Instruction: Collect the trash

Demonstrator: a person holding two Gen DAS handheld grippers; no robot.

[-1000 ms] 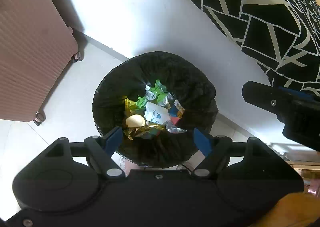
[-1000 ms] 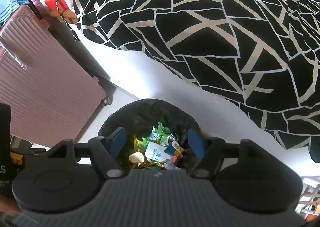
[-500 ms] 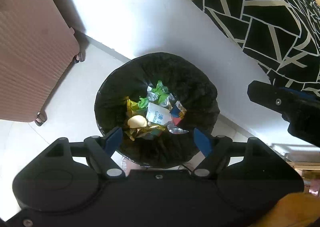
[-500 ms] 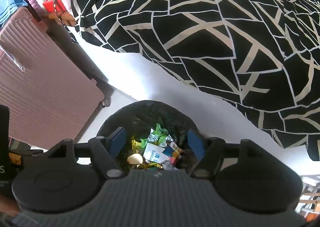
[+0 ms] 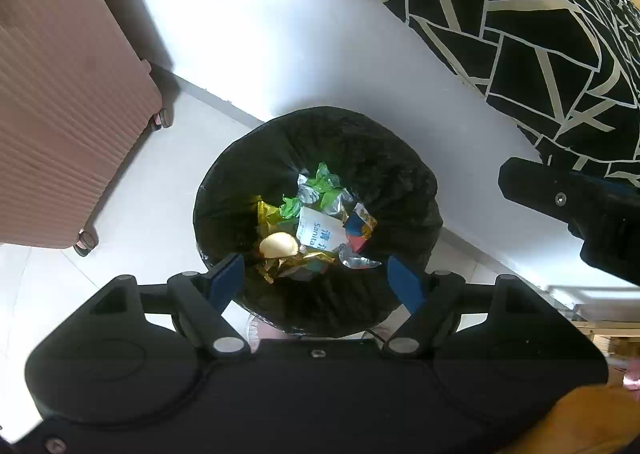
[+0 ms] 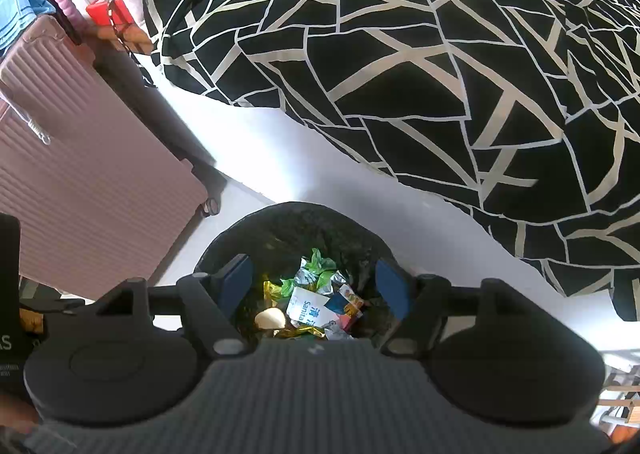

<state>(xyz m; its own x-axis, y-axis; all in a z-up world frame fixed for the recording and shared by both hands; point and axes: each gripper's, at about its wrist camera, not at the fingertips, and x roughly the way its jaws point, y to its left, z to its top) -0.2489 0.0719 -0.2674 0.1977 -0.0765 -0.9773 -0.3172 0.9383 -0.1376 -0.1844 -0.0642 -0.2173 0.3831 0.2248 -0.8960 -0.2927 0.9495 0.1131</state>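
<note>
A round bin with a black liner (image 5: pixel 240 182) (image 6: pixel 280 230) stands on the pale floor beside the bed. Inside lie crumpled wrappers: green foil (image 5: pixel 324 184) (image 6: pixel 320 266), gold foil (image 5: pixel 296 264), a white sachet with blue print (image 5: pixel 320 232) (image 6: pixel 310 310), a red and blue packet (image 5: pixel 360 226) and a pale round lump (image 5: pixel 278 245) (image 6: pixel 270 319). My left gripper (image 5: pixel 316 282) hangs open above the bin with nothing between its blue pads. My right gripper (image 6: pixel 314 286) is open too, over the same bin, and empty. The right gripper's black body (image 5: pixel 580 206) shows at the right of the left wrist view.
A pink ribbed suitcase (image 5: pixel 60 94) (image 6: pixel 80 182) on wheels stands left of the bin. A bed with a white side (image 5: pixel 280 54) and a black-and-white patterned cover (image 6: pixel 440 74) rises behind and to the right. Red items (image 6: pixel 108 14) sit at the bed's far end.
Both views drifted slightly: the bin sits a little lower and further right in the left view, lower in the right view. Both grippers stay open and empty.
</note>
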